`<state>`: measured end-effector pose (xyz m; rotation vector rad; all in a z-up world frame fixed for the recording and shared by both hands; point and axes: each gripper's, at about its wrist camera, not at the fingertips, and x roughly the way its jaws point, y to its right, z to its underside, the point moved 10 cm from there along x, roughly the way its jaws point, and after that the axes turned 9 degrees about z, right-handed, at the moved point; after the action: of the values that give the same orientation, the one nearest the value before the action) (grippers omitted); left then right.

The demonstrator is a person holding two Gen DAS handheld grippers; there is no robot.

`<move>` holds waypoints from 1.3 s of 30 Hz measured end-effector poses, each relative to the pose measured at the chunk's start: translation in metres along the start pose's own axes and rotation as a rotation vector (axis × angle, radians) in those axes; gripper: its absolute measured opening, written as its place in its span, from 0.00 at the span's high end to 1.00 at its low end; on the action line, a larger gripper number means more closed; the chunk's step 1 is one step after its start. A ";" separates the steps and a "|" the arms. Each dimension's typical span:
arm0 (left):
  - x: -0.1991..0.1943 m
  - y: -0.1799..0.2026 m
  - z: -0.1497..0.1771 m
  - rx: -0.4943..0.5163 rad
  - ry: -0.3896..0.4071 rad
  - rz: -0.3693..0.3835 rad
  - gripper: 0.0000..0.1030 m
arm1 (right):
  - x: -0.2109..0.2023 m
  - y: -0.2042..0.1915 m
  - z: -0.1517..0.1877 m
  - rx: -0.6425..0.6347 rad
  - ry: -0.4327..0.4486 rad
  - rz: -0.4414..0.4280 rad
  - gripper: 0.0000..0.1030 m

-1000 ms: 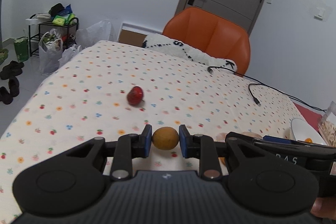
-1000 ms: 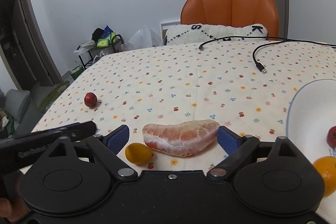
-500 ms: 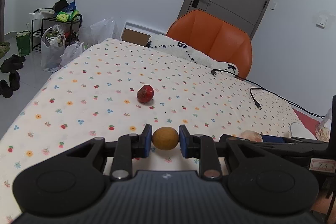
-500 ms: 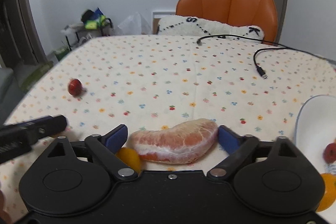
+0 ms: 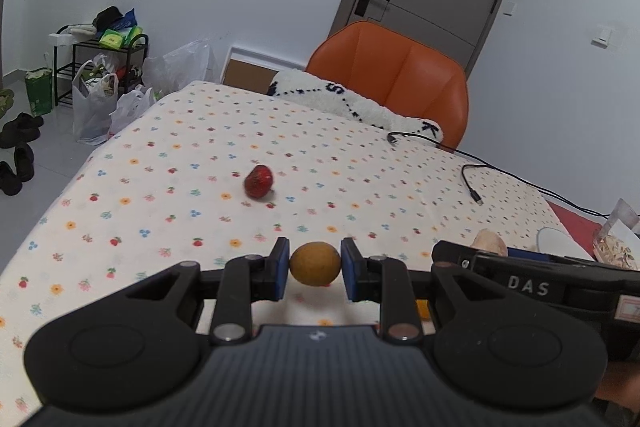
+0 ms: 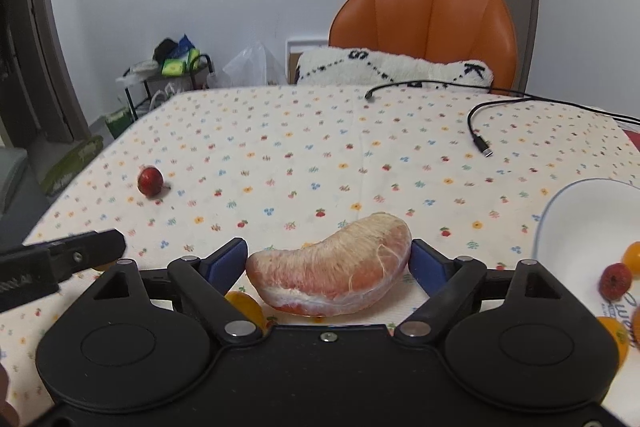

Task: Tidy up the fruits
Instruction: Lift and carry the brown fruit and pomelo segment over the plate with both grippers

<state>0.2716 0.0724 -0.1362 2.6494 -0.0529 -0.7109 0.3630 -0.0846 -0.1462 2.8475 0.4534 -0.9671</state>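
Note:
My left gripper [image 5: 315,269] is shut on a small yellow-brown round fruit [image 5: 315,263] and holds it above the flowered tablecloth. A red fruit [image 5: 259,181] lies on the cloth ahead of it; it also shows in the right wrist view [image 6: 150,180]. My right gripper [image 6: 329,263] is shut on a peeled pink pomelo segment [image 6: 332,273], lifted and tilted. A small orange fruit [image 6: 244,305] lies on the cloth under its left finger. A white bowl [image 6: 576,215] at the right holds several small orange and red fruits [image 6: 614,281].
Black cables [image 6: 480,135] lie across the far right of the table. An orange chair [image 6: 428,27] with a white cushion [image 6: 392,69] stands behind the table. A snack bag [image 5: 618,243] sits at the far right. The left gripper body [image 6: 60,259] shows at the left.
Both grippers have risen with their fruit. The pomelo segment is lifted off the cloth and tilted. The left gripper has swung slightly, the red fruit now nearer centre ahead.

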 end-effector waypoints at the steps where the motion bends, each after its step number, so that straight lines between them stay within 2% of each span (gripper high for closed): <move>1: 0.000 0.004 0.000 0.005 0.001 0.004 0.75 | -0.004 0.001 -0.001 0.004 0.008 -0.003 0.18; 15: -0.003 0.057 0.001 0.067 0.010 0.062 0.75 | -0.061 0.035 -0.006 0.089 0.100 -0.031 0.18; 28: 0.005 0.111 0.009 0.123 0.001 0.120 0.75 | -0.093 0.094 0.002 0.185 0.158 0.020 0.18; 39: 0.016 0.146 0.019 0.164 -0.020 0.152 0.75 | -0.103 0.148 0.021 0.253 0.163 0.088 0.18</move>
<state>0.2851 -0.0712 -0.1030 2.7563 -0.3278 -0.7090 0.3194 -0.2550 -0.1005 3.1577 0.2311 -0.8353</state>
